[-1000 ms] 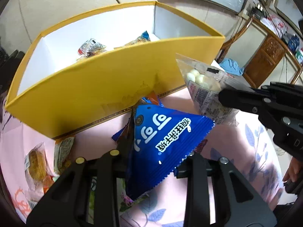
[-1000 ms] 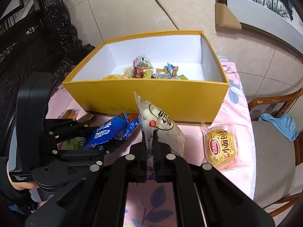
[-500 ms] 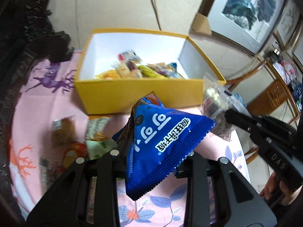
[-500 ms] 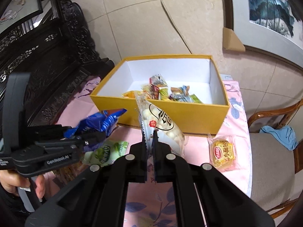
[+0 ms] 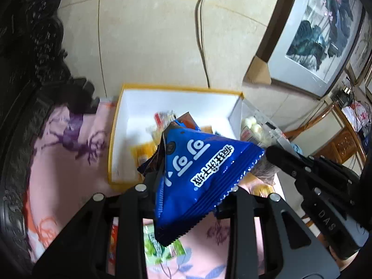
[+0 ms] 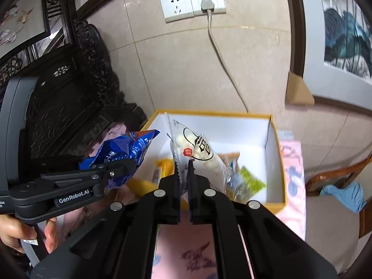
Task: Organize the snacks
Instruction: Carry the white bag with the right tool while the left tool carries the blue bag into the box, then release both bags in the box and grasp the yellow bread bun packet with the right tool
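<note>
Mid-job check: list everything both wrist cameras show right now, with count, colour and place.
yellow box: one, yellow outside, white inside, on the table, several snacks inside
blue snack bag: one, blue, in the left gripper
clear bag of white candies: one, clear, in the right gripper
green packet: one, green, on the pink tablecloth
wall sockets: two, white, one plugged
left gripper: black, gripping
right gripper: black, shut
hand: one, holding the left gripper's handle

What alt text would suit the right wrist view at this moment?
The right gripper is shut on a clear packet of white candies above an open yellow box that holds other snacks. At left, the left gripper holds a blue snack bag beside the box.
</note>
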Tool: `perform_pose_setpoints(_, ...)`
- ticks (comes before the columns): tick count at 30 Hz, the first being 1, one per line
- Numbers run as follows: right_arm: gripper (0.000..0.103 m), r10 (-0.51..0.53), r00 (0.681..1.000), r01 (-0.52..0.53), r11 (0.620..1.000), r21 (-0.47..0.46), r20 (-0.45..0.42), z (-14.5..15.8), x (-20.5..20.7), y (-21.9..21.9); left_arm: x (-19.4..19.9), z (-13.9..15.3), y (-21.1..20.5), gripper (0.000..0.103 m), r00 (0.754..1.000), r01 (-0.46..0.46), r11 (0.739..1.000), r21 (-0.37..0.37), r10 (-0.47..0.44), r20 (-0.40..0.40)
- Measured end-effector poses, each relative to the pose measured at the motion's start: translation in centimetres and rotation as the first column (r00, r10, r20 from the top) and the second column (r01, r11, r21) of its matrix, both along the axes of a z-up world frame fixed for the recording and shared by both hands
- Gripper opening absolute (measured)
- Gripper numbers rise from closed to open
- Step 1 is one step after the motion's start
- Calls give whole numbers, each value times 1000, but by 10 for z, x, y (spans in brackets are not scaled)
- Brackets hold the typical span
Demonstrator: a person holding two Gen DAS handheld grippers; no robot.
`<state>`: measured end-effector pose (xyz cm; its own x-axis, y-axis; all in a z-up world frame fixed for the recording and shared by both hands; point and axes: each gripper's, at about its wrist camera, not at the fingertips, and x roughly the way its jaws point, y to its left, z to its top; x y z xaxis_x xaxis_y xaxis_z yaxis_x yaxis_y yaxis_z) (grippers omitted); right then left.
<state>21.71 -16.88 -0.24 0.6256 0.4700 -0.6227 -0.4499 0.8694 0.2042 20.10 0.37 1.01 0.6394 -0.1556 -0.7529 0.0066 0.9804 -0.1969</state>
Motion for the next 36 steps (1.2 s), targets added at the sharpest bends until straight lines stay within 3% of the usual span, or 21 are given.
perform_pose_setpoints(9, 8, -11, 1000, 11, 999, -31, 27, 10, 32, 10, 45, 11, 1, 31, 1000, 9, 999, 34, -9, -3)
perform_pose_setpoints(10, 16, -16, 1000, 16, 998, -54, -1, 9, 42, 11, 51, 11, 2, 34, 1000, 3, 999, 49, -2, -12)
perform_pose_setpoints(11, 22, -23, 1000, 21, 997, -67, -21, 7, 49, 12, 53, 12, 3, 51, 1000, -13, 998, 63, 13, -8)
perform_pose_setpoints(12, 35, -38, 999, 35, 996, -82, -34, 7, 55, 10, 55, 15, 6, 64, 999, -32, 997, 73, 31, 7)
perform_pose_setpoints(13, 40, -48, 998, 45, 995, -90, -35, 9, 57, 8, 53, 18, 10, 76, 999, -46, 996, 72, 44, 28)
perform_pose_setpoints(17, 53, -56, 998, 55, 992, -111, -10, 16, 51, -12, 42, 23, 21, 76, 997, -60, 994, 87, 56, 46)
perform_pose_setpoints(20, 55, -58, 997, 53, 992, -112, -40, 11, 39, -38, 21, 16, 31, 79, 996, -79, 995, 68, 77, 34)
perform_pose_setpoints(24, 56, -116, 987, 98, 983, -157, -112, -20, 16, -83, -19, -16, 34, 81, 996, -83, 996, 38, 84, -12)
perform_pose_setpoints(28, 56, -211, 956, 170, 964, -203, -204, -78, -7, -123, -65, -63, 34, 81, 990, -103, 995, -8, 102, -102)
perform_pose_setpoints(31, 56, -252, 935, 202, 957, -208, -250, -115, -17, -134, -86, -89, 32, 81, 978, -100, 994, -39, 91, -189)
perform_pose_setpoints(36, 56, -250, 926, 202, 962, -186, -283, -140, -13, -128, -104, -99, 34, 81, 970, -83, 997, 0, 81, -231)
